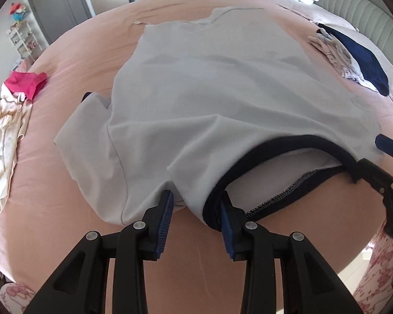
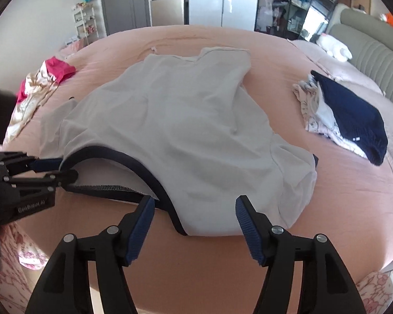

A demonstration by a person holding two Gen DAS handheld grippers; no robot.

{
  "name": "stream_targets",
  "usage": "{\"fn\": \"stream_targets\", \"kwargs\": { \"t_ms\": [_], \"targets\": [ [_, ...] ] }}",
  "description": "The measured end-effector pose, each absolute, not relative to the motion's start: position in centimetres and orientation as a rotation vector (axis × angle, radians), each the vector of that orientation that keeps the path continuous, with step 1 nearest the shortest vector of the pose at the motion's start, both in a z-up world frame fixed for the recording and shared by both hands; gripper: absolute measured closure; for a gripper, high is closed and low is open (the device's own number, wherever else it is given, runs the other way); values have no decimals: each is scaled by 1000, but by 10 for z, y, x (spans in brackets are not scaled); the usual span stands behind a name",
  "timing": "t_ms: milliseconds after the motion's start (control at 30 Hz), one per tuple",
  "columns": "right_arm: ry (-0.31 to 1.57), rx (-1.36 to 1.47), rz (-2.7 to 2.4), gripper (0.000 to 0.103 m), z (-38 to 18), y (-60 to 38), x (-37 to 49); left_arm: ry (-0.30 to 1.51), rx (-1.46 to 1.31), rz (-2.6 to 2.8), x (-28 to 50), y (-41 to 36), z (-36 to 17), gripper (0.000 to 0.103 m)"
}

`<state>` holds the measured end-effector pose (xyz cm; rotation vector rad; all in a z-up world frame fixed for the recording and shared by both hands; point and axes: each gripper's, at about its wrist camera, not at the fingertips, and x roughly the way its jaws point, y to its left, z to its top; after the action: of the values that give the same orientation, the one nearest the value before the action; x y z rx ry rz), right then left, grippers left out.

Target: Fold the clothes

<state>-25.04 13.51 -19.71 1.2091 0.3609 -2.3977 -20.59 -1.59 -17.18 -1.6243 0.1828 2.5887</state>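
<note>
Two grippers sit at my shirt's (image 1: 196, 91) near edge on the bed (image 1: 78, 52). My left gripper (image 1: 196, 206) stands apart around the shoulder fabric by the dark collar (image 1: 262, 146); my right gripper (image 2: 195, 209) gapes wide, the shirt's edge between its pads, unpinched.

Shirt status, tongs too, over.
Left tongs open at the collar. Right tongs open, empty. Shirt flat on bed, unfolded. Nothing in the way.
</note>
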Motion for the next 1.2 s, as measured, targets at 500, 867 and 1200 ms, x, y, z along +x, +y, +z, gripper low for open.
{"fn": "stream_targets", "kwargs": {
  "t_ms": [500, 867, 1200],
  "targets": [
    [267, 1321, -2330, 34, -218, 100, -288, -24, -1445, 2750, -222, -22, -115, 72],
    [272, 1207, -2581, 71, -178, 156, -283, 119, -1455, 2679, -210, -5, -154, 72],
    [562, 1335, -2450, 70, -224, 147, -267, 160, -1477, 2746, -199, -28, -142, 69]
  ]
}}
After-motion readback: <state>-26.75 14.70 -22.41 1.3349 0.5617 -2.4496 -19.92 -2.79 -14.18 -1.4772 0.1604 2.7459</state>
